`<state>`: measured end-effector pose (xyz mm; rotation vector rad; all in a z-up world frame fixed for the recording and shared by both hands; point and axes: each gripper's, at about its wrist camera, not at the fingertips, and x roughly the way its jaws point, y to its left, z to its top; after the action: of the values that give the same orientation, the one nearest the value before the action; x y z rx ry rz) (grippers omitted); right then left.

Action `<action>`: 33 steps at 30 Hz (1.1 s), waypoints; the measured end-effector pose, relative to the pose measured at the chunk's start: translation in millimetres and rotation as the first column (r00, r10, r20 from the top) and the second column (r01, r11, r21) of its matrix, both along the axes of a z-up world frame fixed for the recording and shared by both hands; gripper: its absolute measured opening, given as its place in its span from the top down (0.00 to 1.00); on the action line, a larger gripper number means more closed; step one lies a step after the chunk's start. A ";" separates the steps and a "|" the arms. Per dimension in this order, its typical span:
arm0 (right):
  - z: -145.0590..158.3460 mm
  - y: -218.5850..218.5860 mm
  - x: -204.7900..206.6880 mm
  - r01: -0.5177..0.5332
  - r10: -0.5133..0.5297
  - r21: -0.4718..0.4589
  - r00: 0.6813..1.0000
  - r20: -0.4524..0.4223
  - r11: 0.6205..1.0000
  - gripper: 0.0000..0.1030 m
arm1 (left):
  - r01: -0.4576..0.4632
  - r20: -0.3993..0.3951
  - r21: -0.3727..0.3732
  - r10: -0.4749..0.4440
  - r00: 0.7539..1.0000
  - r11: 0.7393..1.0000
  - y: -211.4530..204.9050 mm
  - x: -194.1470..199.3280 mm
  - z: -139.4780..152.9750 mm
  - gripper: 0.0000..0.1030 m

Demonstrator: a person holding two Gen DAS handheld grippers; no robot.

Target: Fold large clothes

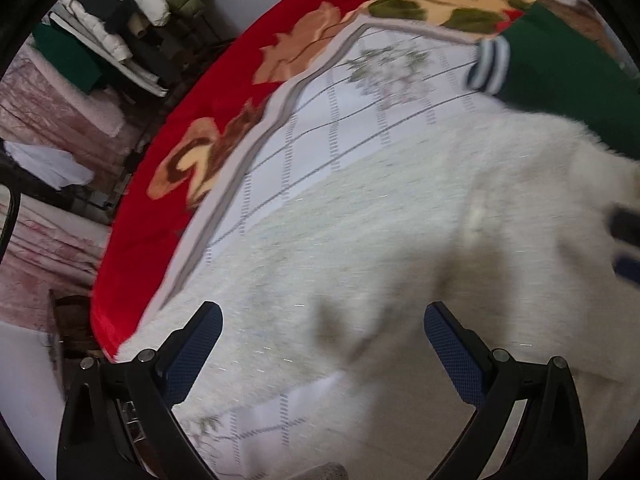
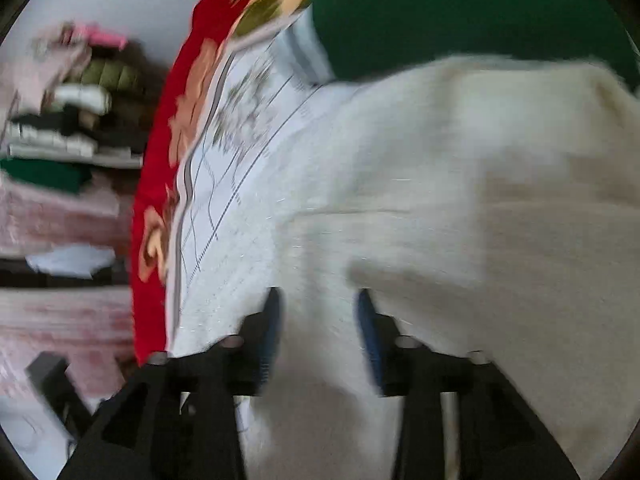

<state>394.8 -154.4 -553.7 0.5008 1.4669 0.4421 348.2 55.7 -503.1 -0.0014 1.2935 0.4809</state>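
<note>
A white fuzzy garment (image 1: 400, 240) lies spread on the checked bed sheet (image 1: 320, 120). My left gripper (image 1: 324, 340) hovers over the garment's near part, jaws wide open, with nothing between its fingers. At the right edge of the left wrist view, my right gripper (image 1: 626, 244) shows as two blue pads over the garment. The right wrist view is blurred. In it my right gripper (image 2: 320, 320) points down at the white garment (image 2: 440, 200), and its jaws stand apart with only flat fabric seen below the gap.
A red floral blanket (image 1: 208, 128) runs along the sheet's far edge. A dark green garment with a striped cuff (image 1: 560, 80) lies beyond the white one. Stacked folded clothes (image 1: 120, 20) sit on shelves past the bed, with pink bedding (image 1: 48, 112) beside them.
</note>
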 end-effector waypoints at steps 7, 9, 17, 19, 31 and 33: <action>-9.6 -176.9 -75.5 0.198 -0.252 -0.405 0.964 -0.084 0.892 0.40 | 0.098 -0.004 0.070 -0.098 0.995 0.993 -50.7 34.8 -29.9 0.00; -29.1 -205.5 -92.1 0.170 -0.263 -0.503 0.957 -0.120 0.847 0.41 | 0.104 -0.019 0.084 -0.103 0.994 0.991 -60.3 46.7 -48.0 0.00; -77.3 -276.5 -95.9 0.350 -0.396 -0.543 0.917 0.034 0.763 0.52 | 0.133 -0.085 0.087 -0.126 0.988 0.987 -84.5 59.2 -90.7 0.00; -90.0 -282.4 -96.2 0.374 -0.434 -0.515 0.901 0.005 0.771 0.51 | 0.111 -0.087 0.086 -0.104 0.991 0.990 -84.3 59.1 -89.3 0.00; -37.8 -208.0 -146.6 0.167 -0.195 -0.511 0.981 -0.002 0.843 0.28 | -0.350 -0.147 -0.276 0.321 0.936 0.895 3.6 -65.9 -39.9 0.00; -43.7 -183.7 -149.6 0.144 -0.173 -0.477 0.985 -0.018 0.867 0.28 | -0.453 -0.158 -0.327 0.424 0.892 0.830 30.5 -101.9 -39.8 0.00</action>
<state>245.2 -338.1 -597.4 0.2359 1.5136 -0.0728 246.2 86.2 -542.9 -0.6057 1.4481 0.6354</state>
